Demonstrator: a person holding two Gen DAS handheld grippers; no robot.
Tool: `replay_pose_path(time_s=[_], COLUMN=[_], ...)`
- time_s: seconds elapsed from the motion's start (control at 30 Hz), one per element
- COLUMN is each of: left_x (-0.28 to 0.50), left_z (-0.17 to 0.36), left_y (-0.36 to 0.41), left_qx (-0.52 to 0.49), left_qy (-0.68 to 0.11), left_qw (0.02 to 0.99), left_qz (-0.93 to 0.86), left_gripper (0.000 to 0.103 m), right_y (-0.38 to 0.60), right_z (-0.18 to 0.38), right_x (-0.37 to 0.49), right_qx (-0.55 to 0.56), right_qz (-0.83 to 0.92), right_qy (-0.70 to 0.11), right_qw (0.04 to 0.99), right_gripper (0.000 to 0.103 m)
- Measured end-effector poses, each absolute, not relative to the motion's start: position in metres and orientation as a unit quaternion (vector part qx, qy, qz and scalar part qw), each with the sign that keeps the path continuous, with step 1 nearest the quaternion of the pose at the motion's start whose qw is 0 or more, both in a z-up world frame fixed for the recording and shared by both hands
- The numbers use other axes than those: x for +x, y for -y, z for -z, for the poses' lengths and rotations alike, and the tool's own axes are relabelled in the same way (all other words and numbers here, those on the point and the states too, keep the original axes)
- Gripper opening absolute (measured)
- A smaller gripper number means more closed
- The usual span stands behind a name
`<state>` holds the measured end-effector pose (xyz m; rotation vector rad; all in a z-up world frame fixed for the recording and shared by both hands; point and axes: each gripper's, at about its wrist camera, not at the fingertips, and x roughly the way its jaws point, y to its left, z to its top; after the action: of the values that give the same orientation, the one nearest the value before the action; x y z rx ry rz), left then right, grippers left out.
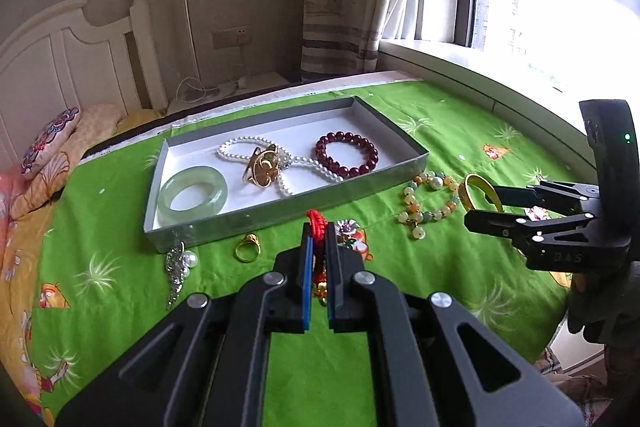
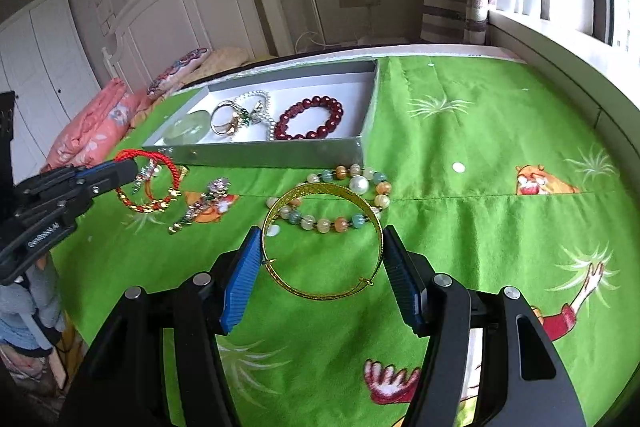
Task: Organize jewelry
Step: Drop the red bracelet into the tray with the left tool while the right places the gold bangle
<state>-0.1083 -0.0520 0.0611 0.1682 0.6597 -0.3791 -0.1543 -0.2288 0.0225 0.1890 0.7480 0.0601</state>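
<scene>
My left gripper (image 1: 318, 227) is shut on a red cord bracelet (image 1: 315, 217) with small gold beads. In the right wrist view that bracelet (image 2: 149, 183) hangs from the left gripper (image 2: 135, 167) above the green cloth, just in front of the tray. My right gripper (image 2: 320, 229) is shut on a gold bangle (image 2: 320, 293), with a blue pad pressing on each side. From the left wrist view the gold bangle (image 1: 477, 187) shows between the right gripper's (image 1: 482, 205) fingers. The grey tray (image 1: 280, 213) holds a jade bangle (image 1: 192, 193), a pearl necklace (image 1: 240, 146), a gold piece (image 1: 262, 169) and a dark red bead bracelet (image 1: 346, 155).
On the green cloth (image 1: 400, 287) lie a multicolour bead bracelet (image 2: 340, 223), a flower brooch piece (image 2: 200, 205), a gold ring (image 1: 248, 247) and a silver pearl brooch (image 1: 178, 263). A window sill (image 1: 460, 59) runs along the right. Pillows (image 2: 92, 131) and a white headboard (image 1: 60, 67) stand at the left.
</scene>
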Motion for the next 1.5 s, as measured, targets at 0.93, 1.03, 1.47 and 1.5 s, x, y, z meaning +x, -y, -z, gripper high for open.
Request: replay_pose_path(time_s=[0.93, 1.03, 1.47, 1.5], left_x=[-0.015, 0.002, 0.054, 0.051], left_z=[-0.095, -0.091, -0.074, -0.076], left_y=[0.057, 0.063, 0.056, 0.052], left_qx=[0.083, 0.092, 0.087, 0.082], left_qy=[-0.298, -0.300, -0.324, -0.317], left_qw=[0.938, 0.938, 0.936, 0.940], left_qz=[0.154, 0.146, 0.101, 0.096], left_gripper=[0.005, 0.006, 0.038, 0.060], right_y=[0.195, 0.199, 0.221, 0.222], right_z=[-0.065, -0.062, -0.044, -0.047], right_x=[-0.053, -0.032, 0.016, 0.013], right_qx=[0.053, 0.055, 0.090, 0.096], right_qz=[-0.054, -0.039, 0.000, -0.003], right_qy=[-0.342, -0.348, -0.365, -0.359], right_qw=[0.937, 0.935, 0.927, 0.928], right_gripper=[0.059, 0.059, 0.069, 0.071])
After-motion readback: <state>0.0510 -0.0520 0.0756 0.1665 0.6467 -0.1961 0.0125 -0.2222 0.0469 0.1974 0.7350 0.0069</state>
